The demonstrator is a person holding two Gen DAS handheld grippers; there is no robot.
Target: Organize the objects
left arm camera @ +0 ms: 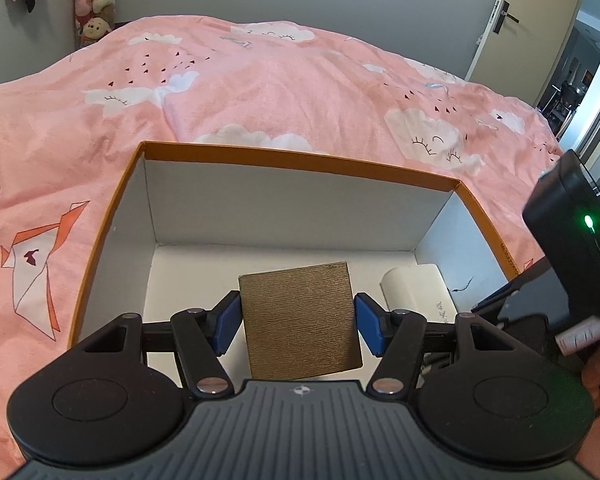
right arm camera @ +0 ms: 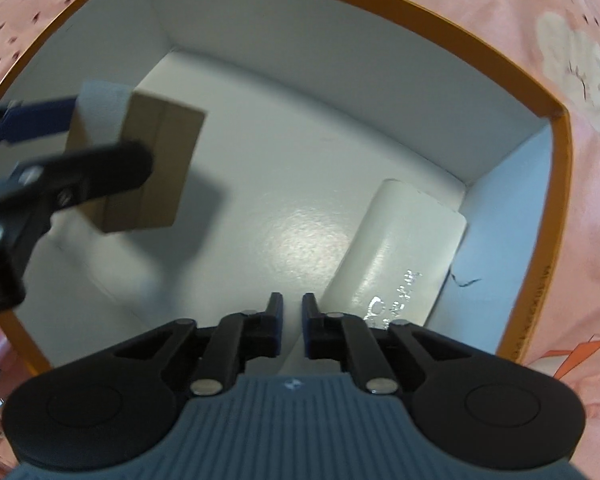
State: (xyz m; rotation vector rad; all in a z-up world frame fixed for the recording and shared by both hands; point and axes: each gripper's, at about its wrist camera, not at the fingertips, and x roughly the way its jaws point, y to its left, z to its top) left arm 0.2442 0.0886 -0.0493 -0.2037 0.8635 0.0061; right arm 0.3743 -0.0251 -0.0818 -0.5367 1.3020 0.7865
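Your left claw [left arm camera: 298, 320] is spread wide around a brown block [left arm camera: 300, 320], with one blue pad [left arm camera: 226, 320] on each side of it. The left pad sits at the block's edge, while a thin gap shows at the right pad, so you cannot tell from here whether the grip is firm. In the right wrist view the same block [right arm camera: 152, 168] hangs above the box floor and casts a shadow, so your left claw [right arm camera: 60, 148] appears to carry it.

Your right claw [right arm camera: 292, 320] is narrowed to a slim gap and holds nothing. Its tips hover low in the box, just beside the near end of a white case [right arm camera: 400, 252].

The block is flat and squarish, with a fine brushed grain. The white case is smooth and glossy, has rounded edges and lies against the right wall of the box. It carries small printed marks too blurred to read.

The box [left arm camera: 112, 220] is cardboard, with an orange rim and plain white walls and floor. The brown block is over its near left part and the white case is at the right.

The box rests on a pink bedspread [left arm camera: 260, 92] printed with white clouds and paper birds. Far behind are a grey wall, stuffed toys [left arm camera: 92, 0] at the left corner, and an open door [left arm camera: 504, 20] at the right.
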